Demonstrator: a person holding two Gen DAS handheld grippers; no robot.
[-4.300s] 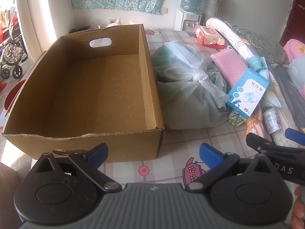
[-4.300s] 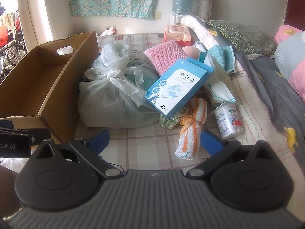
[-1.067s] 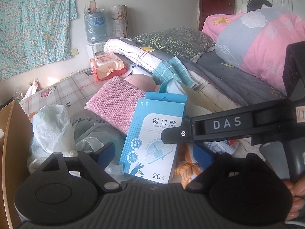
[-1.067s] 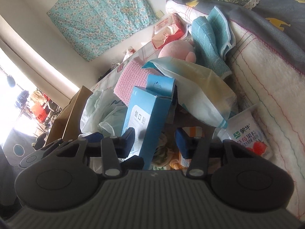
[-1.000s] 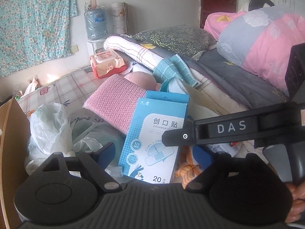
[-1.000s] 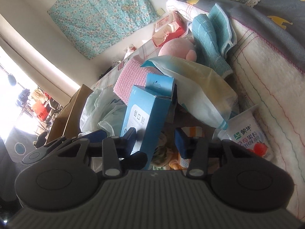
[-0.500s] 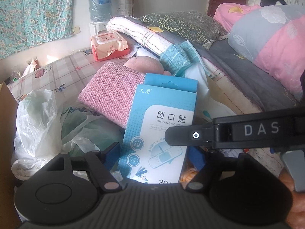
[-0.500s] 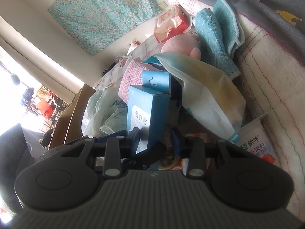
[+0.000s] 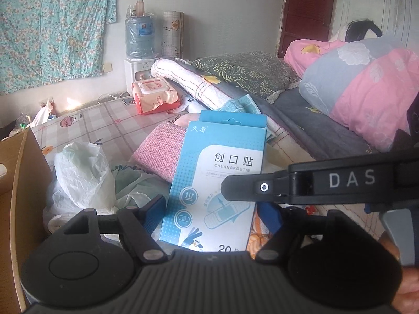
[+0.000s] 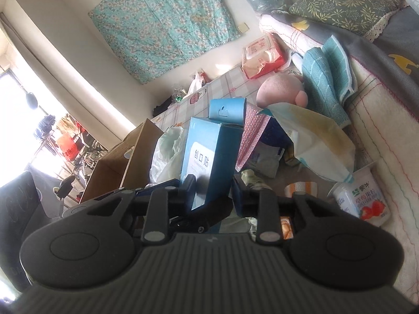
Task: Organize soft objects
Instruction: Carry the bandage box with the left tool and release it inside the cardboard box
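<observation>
Nearest the lens, the right gripper (image 10: 213, 192) has just been closing on the blue plaster box (image 10: 209, 154); its pads now press the box's narrow faces and the box stands upright between them. The left gripper (image 9: 210, 213) brackets the same box (image 9: 217, 180) across its wide printed face, its fingers (image 9: 154, 213) right at the edges; whether they actually press it I cannot tell. Its jaws have also just been closing in.

Just behind the box lies the heap yet to be sorted: a tied plastic bag (image 9: 81, 175), a pink knitted cloth (image 9: 159, 157), a pink plush toy (image 10: 281, 89), a teal towel (image 10: 324, 78) and an orange striped cloth (image 10: 301, 189) beside a yoghurt cup (image 10: 362, 200). A wet wipes pack (image 9: 154, 96) sits further back.

At the left edge stands the cardboard box (image 9: 23, 172); what is in it cannot be seen. Judging by the crowded heap, the sorting is barely begun and nearly all the soft things remain
</observation>
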